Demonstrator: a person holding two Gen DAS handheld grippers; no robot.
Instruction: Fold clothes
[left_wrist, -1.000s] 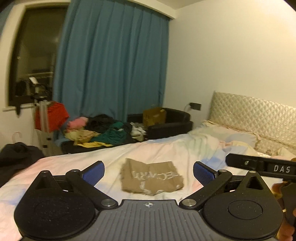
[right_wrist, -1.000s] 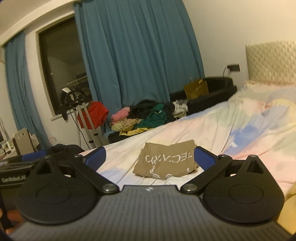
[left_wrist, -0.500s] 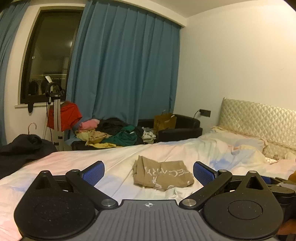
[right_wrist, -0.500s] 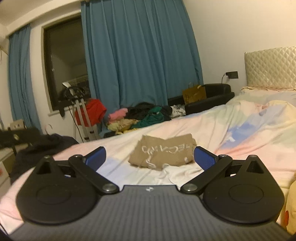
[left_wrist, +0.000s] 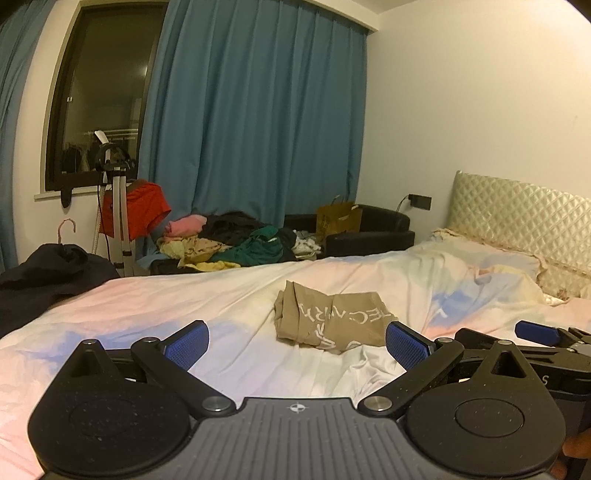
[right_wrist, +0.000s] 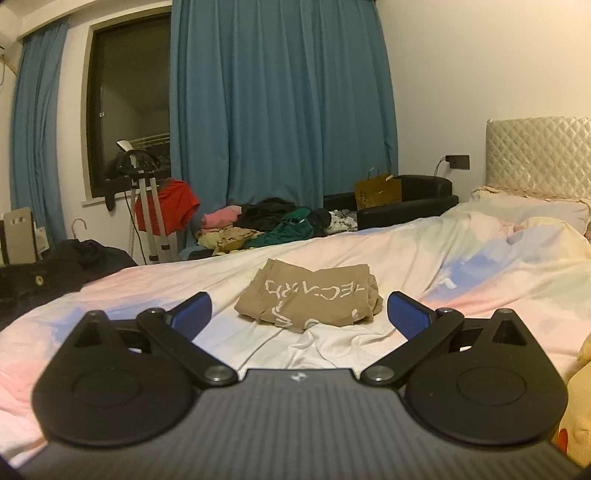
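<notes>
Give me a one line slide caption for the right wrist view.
Open right gripper hovers over the bed, facing a folded tan garment with white lettering.

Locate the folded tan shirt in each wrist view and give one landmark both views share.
Left wrist: folded tan shirt lies on the bed, right of centre, between the open fingers.
Right wrist: folded tan shirt lies on the bed near centre.
Shared landmark: the red garment by the window.

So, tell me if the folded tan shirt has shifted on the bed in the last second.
No. The tan shirt lies on the same pale patch of the bedsheet, its lettering facing the same way; only the camera views changed.
</notes>
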